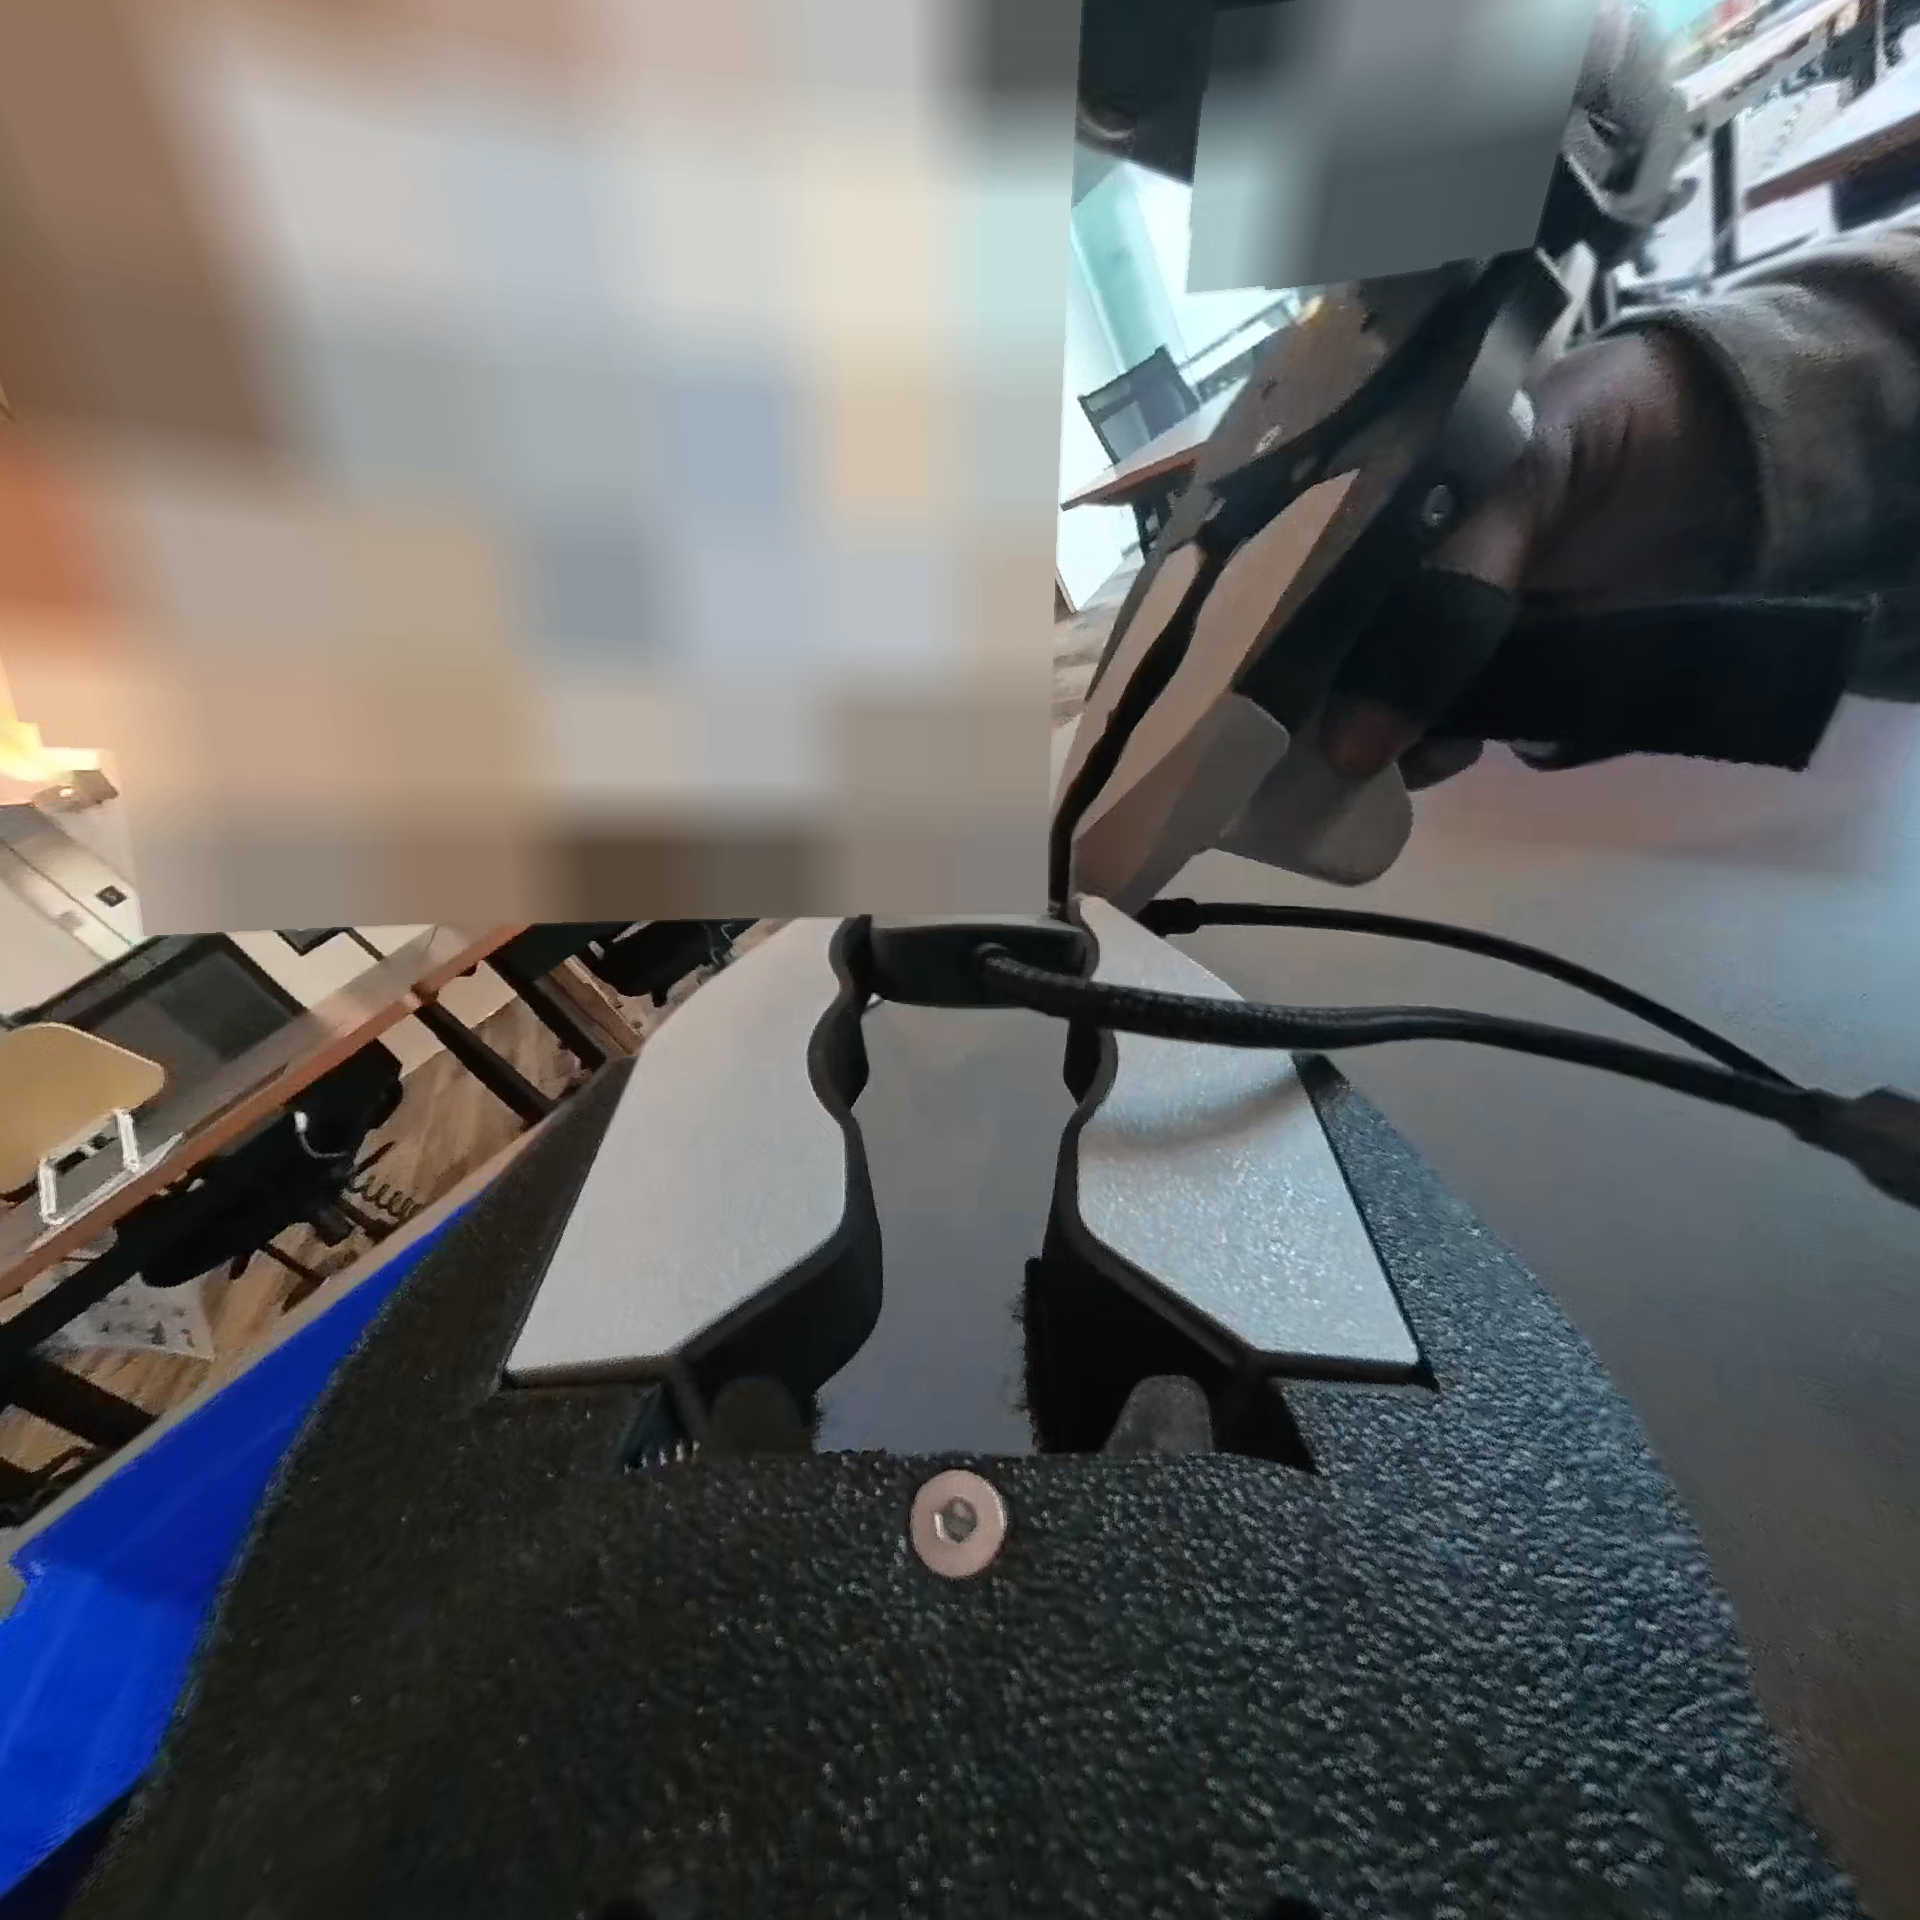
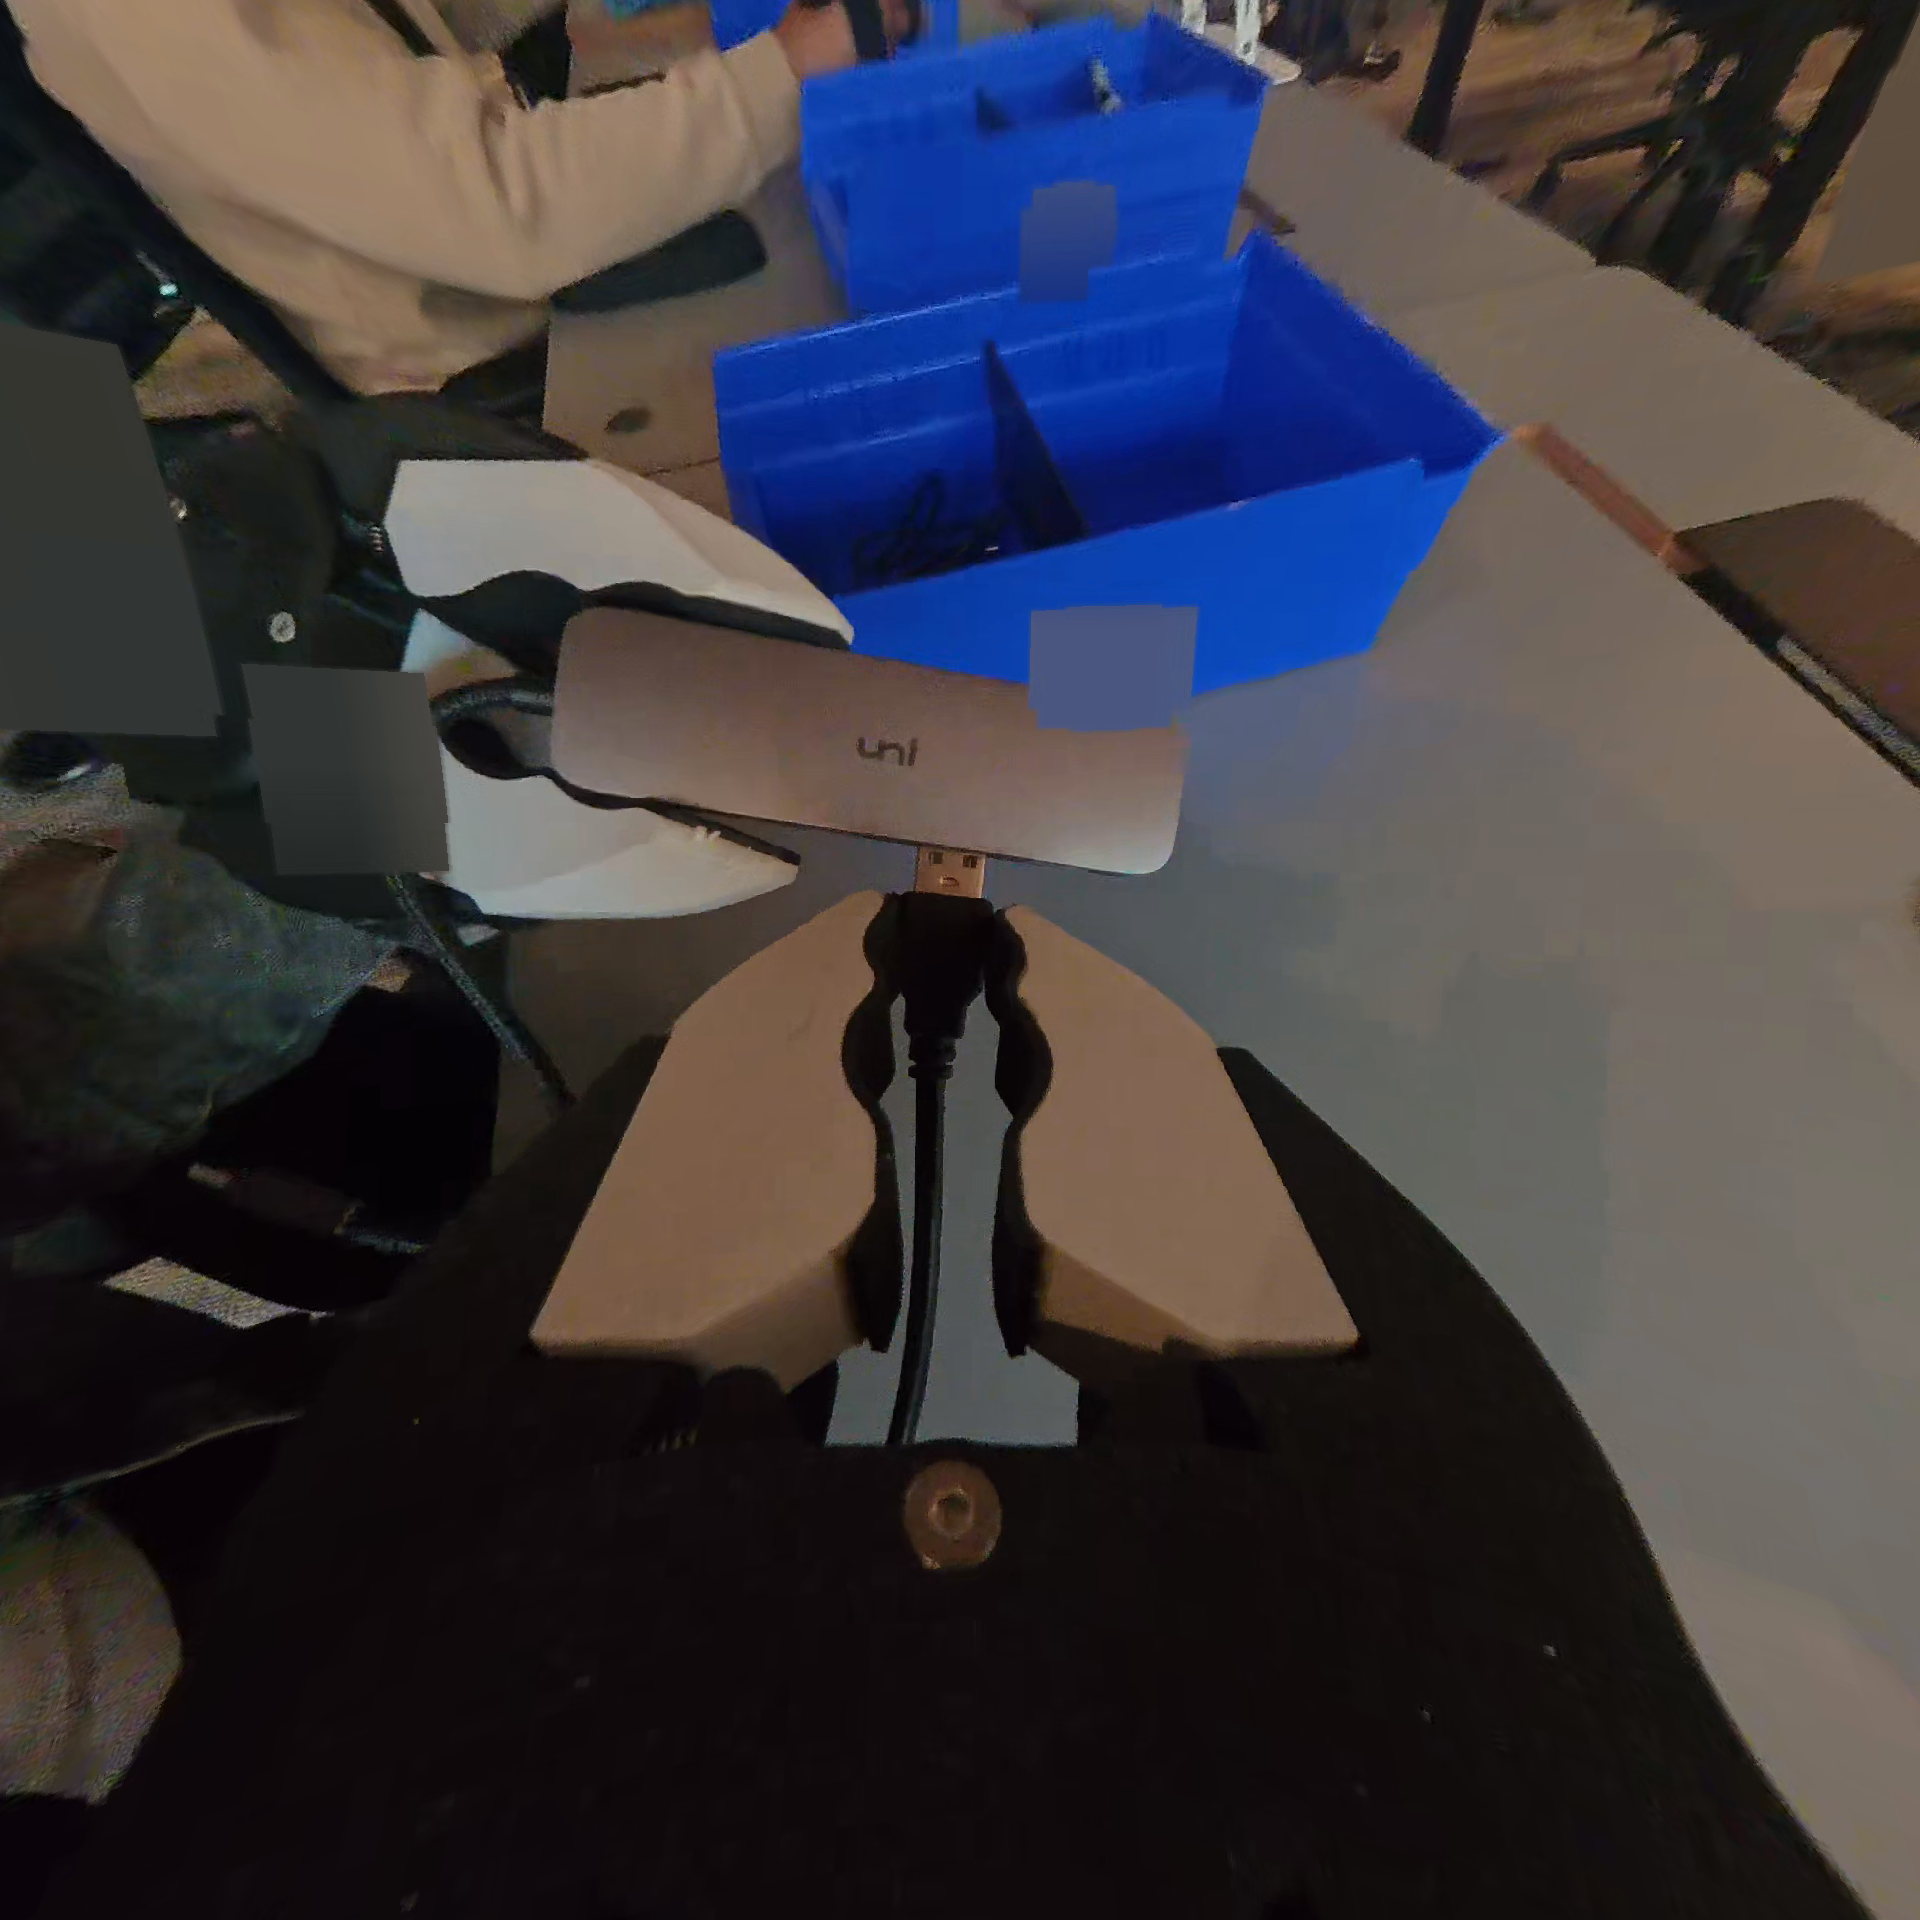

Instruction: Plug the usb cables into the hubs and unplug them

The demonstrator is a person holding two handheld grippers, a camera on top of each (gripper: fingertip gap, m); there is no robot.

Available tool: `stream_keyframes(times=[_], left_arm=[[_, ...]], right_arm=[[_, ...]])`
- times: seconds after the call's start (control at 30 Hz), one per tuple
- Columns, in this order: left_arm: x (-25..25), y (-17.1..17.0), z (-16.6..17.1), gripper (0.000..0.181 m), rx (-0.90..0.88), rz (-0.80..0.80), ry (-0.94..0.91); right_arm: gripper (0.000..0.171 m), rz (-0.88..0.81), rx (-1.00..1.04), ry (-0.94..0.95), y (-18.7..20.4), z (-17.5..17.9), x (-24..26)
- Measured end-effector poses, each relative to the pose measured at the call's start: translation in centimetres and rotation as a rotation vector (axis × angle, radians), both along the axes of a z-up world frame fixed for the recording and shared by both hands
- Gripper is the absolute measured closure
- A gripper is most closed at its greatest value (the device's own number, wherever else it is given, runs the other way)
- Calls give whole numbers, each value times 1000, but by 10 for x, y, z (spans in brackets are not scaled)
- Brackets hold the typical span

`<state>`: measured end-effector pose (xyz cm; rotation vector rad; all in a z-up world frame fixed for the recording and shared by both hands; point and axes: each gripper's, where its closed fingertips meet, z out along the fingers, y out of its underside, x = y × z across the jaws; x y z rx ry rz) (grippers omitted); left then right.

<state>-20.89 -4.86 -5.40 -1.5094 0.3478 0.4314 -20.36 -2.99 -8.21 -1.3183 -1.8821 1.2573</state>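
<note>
A grey USB hub point(image 2: 862, 748) is held level above the table. My left gripper point(image 2: 821, 740) is shut on its left end, white fingers point(image 2: 623, 561) above and below. In the left wrist view the left gripper point(image 1: 971, 935) clamps the hub's end point(image 1: 925, 961), and the hub's braided cable point(image 1: 1351, 1023) trails right. My right gripper point(image 2: 940, 914) is shut on a black USB plug point(image 2: 935, 966). The plug's metal tip point(image 2: 951, 871) meets the hub's near edge, with most of the metal showing. Its thin cable point(image 2: 920, 1247) runs back between the fingers. The right gripper point(image 1: 1065, 904) also shows in the left wrist view.
A blue divided bin point(image 2: 1351, 499) holding a coiled black cable point(image 2: 914, 535) stands just behind the hub, with a second blue bin point(image 2: 935, 208) farther back. A person's beige sleeve point(image 2: 364, 187) lies at the far left. The grey table point(image 2: 1507, 935) extends right. My left and right fingertips are right by each other.
</note>
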Motion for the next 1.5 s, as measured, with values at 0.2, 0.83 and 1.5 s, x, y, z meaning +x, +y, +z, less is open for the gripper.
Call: stream_keyframes(times=[0.2, 0.83, 1.5], left_arm=[[8, 11, 4, 145, 12, -2, -12], [-61, -33, 78, 147, 387, -156, -525], [-11, -19, 79, 147, 289, -332, -584]], right_arm=[[158, -53, 8, 45, 10, 3, 3], [157, -2, -66, 141, 3, 50, 4], [156, 622, -461, 893, -14, 115, 114]])
